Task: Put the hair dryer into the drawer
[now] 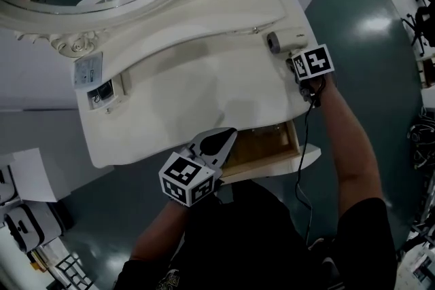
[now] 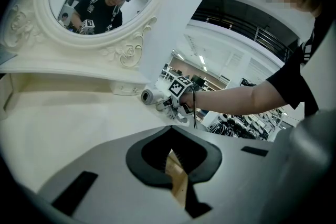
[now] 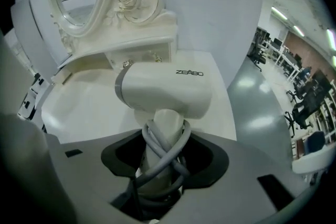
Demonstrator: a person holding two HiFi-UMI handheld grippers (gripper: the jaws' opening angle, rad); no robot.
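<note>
Hair dryer (image 3: 168, 89): matt off-white plastic. Cord (image 3: 163, 157): smooth grey rubber. Table top (image 1: 190, 85): glossy cream paint. Drawer (image 1: 262, 146) inside: bare wood.

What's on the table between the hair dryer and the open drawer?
Nothing. In the head view, the stretch of white tabletop between the hair dryer and the drawer is bare.
</note>
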